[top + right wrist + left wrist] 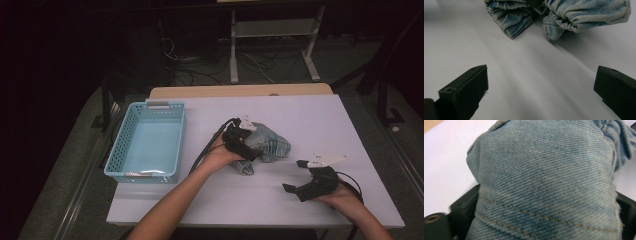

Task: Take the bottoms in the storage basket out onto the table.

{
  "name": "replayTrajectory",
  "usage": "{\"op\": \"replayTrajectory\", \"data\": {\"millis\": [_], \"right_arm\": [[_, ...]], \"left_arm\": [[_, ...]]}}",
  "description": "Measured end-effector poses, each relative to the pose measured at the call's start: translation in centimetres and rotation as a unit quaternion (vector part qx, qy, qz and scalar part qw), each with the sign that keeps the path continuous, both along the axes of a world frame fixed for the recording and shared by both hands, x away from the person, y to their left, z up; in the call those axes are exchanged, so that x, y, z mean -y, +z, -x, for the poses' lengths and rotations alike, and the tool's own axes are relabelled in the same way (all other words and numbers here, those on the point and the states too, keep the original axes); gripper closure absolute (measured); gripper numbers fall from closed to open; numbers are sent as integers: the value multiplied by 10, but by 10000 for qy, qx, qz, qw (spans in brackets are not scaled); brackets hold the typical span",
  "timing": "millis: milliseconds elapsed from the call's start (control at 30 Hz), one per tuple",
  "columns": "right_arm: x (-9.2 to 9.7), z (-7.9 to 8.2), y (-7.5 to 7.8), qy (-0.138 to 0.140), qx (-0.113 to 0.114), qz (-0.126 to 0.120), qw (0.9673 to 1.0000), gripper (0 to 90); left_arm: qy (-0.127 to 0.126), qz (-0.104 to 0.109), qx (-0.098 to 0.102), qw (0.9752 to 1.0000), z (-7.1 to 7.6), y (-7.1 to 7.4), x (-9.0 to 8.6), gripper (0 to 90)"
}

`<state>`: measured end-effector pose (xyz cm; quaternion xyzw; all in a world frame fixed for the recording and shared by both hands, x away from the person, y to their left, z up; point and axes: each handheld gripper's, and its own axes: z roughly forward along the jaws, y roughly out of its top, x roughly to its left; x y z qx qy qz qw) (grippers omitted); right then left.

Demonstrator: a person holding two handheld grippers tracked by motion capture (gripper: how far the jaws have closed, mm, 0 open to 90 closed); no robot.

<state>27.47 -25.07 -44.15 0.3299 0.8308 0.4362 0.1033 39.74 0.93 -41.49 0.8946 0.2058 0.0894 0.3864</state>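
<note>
denim bundle between the left tongs, right tongs wide and empty

the left gripper (248, 145) sits at the middle of the white table (310, 115), pushed into the near-left side of a crumpled bundle of light blue denim (267, 142). in the left gripper view the denim (546, 182) bulges up between the two black jaws, which stand far apart at either side of it; whether the pads press on the cloth cannot be told from there. the fabric spills over and past the jaws, with a line of tan stitching running across it.

the right gripper (299, 176) rests in the person's hand at the near right of the table, well apart from the bundle and pointing toward it. its jaws stand wide with nothing between them, bare table under them. ahead of these jaws, the denim (584, 15) lies as two gathered folds.

a light blue plastic basket (120, 150) stands beyond the left gripper's outer side, well apart from the cloth.
</note>
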Motion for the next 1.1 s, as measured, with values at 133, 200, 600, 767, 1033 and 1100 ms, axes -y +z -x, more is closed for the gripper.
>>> {"op": "replayTrajectory", "data": {"millis": [133,200,600,767,1033,1100], "right_arm": [[0,0,0,-8,6,-6,10000,0],[0,0,0,-19,3,-3,10000,0],[0,1,0,3,28,32,10000,0],[1,3,1,-4,42,24,10000,0],[1,2,1,14,57,25,10000,0],[2,2,1,18,56,26,10000,0]], "left_arm": [[-56,141,-58,9999,-2,2,-3,0],[-73,244,-48,9997,-2,4,-4,0],[-177,583,-45,9981,0,22,-14,0],[-81,659,-5,9978,0,28,-20,0],[-57,743,-54,9972,2,33,-26,0],[-36,774,-56,9970,3,34,-28,0]]}}
